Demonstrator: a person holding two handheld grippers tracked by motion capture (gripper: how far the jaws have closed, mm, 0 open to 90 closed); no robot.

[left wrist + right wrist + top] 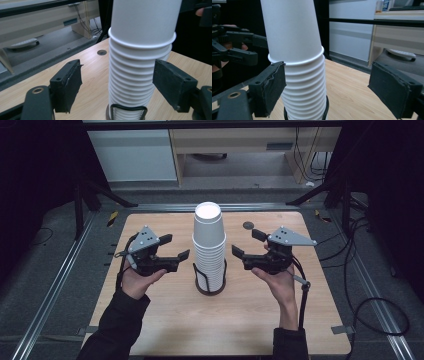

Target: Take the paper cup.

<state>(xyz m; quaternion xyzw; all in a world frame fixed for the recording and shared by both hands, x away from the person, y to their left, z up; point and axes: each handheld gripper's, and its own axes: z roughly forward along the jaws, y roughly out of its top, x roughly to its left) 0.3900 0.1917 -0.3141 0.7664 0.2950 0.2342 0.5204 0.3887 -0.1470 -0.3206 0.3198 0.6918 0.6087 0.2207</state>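
Paper cups (208,247) stacked upside down in a black wire holder (210,279) mid-table.
Left gripper (174,247) and right gripper (248,243) flank the white, ribbed stack, jaws wide apart, holding nothing.

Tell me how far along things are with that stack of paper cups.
Nothing looks done: the cup stack sits whole in its wire holder. In hand: the left gripper and right gripper flank it, both open, touching nothing. Left: gripping and lifting off the top cup.
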